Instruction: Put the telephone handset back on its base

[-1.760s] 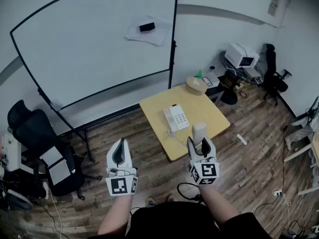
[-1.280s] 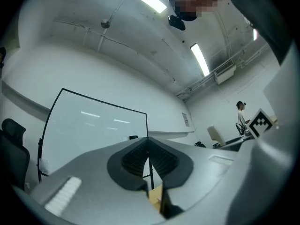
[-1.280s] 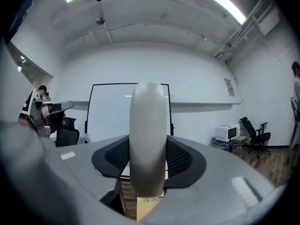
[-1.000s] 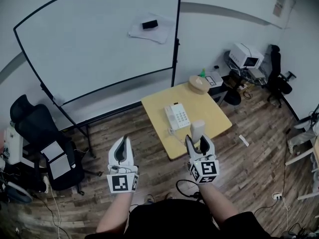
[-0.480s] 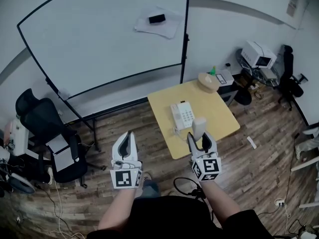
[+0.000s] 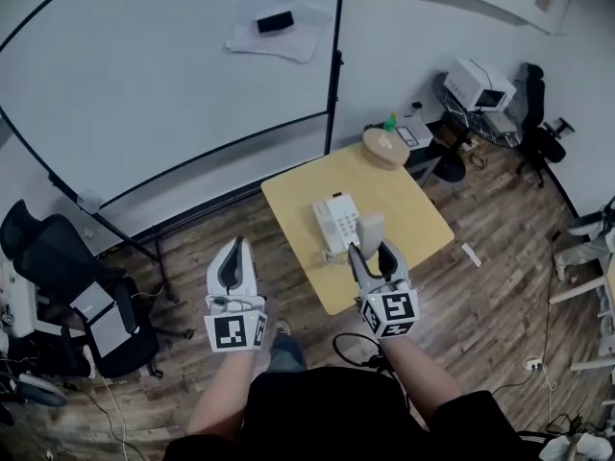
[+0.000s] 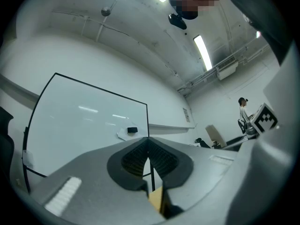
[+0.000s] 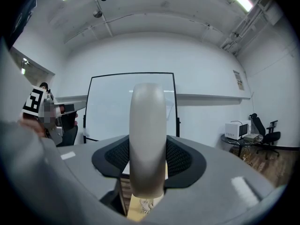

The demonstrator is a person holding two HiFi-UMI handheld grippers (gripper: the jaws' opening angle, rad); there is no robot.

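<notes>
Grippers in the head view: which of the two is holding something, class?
The right gripper: its jaws clamp the pale telephone handset. The left gripper is shut with nothing between its jaws.

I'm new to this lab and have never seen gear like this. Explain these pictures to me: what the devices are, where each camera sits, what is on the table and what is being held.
There is no robot here. A person holds a pair of hand tongs in each hand. The head view comes from a camera on the person's head, looking down at a yellow table with a whiteboard behind it. The two gripper views come from cameras riding on each pair, looking along its jaws. On the table stand a white phone base and, at the far corner, a round tan thing. The right tongs are shut on the grey handset, held upright over the table beside the base, not yet on it. The left tongs are shut and empty.
</notes>
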